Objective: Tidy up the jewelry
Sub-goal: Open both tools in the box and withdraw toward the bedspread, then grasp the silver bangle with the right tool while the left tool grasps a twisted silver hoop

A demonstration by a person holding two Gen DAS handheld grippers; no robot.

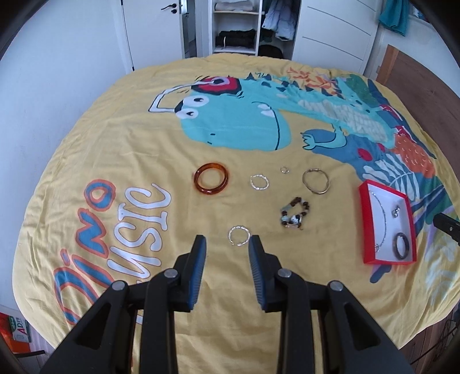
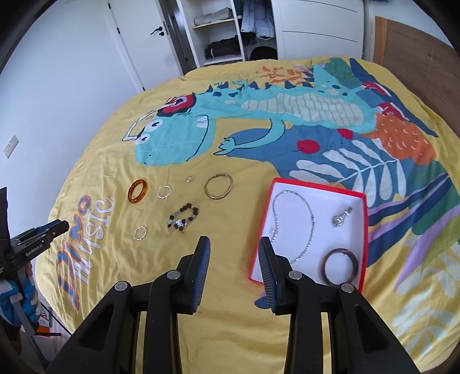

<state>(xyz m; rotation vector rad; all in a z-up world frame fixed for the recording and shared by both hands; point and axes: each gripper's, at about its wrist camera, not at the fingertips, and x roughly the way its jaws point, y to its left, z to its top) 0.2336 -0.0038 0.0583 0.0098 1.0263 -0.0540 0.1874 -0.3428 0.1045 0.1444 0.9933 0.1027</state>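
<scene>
A red box with a white inside [image 1: 362, 224] [image 2: 362, 230] lies on the yellow bedspread and holds a silver chain [image 2: 309, 227], a small silver piece [image 2: 340, 218] and a dark bangle [image 2: 341, 266]. Loose on the spread are an amber bangle [image 1: 212, 179] [image 2: 138, 191], two silver rings [image 1: 259, 181] [image 1: 239, 235], a tiny ring [image 1: 284, 169], a gold hoop [image 1: 315, 181] [image 2: 218, 186] and a beaded bracelet [image 1: 296, 212] [image 2: 183, 220]. My left gripper [image 1: 227, 244] is open and empty, just short of the near silver ring. My right gripper [image 2: 234, 247] is open and empty at the box's left edge.
The bedspread has a dinosaur print and covers the whole bed. White wardrobe doors and open shelves [image 1: 235, 26] stand beyond the far edge. A wooden headboard [image 2: 417, 51] is at the right. The left gripper [image 2: 43, 233] shows at the left edge of the right wrist view.
</scene>
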